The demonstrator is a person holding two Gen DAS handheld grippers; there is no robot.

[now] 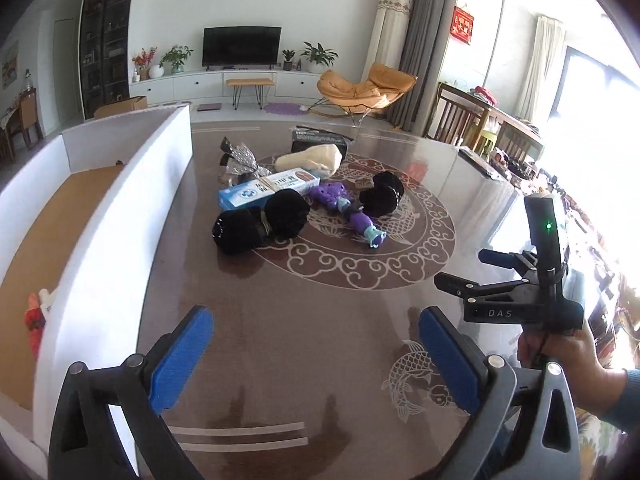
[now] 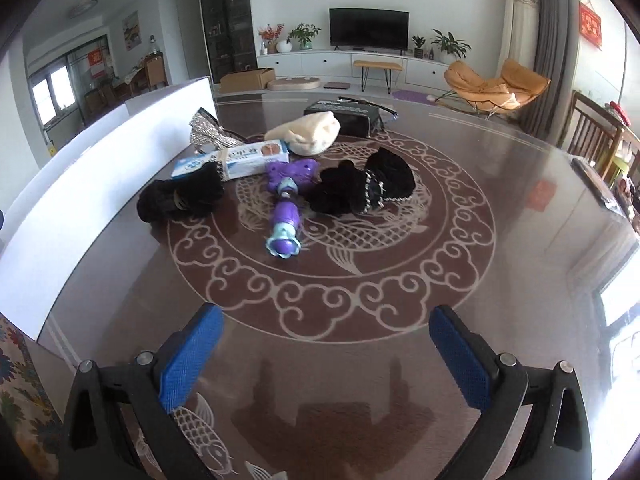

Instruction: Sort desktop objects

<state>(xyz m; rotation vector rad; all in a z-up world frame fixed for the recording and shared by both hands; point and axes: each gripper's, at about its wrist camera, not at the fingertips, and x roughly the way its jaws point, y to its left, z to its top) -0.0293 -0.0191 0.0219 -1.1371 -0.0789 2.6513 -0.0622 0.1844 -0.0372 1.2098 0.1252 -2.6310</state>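
Toy wand (image 2: 285,208) mid-table (image 2: 480,280) — carton (image 2: 232,162) behind, bin (image 1: 120,200) at left.

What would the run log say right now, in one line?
left gripper: open, empty | right gripper: open, empty | purple toy: on table, untouched | white box: left of pile

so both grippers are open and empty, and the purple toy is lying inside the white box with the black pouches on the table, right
Not quite. Both the left gripper and right gripper are open and empty, but the purple toy is not inside the white box. It lies on the table among the black pouches, as the right wrist view shows.
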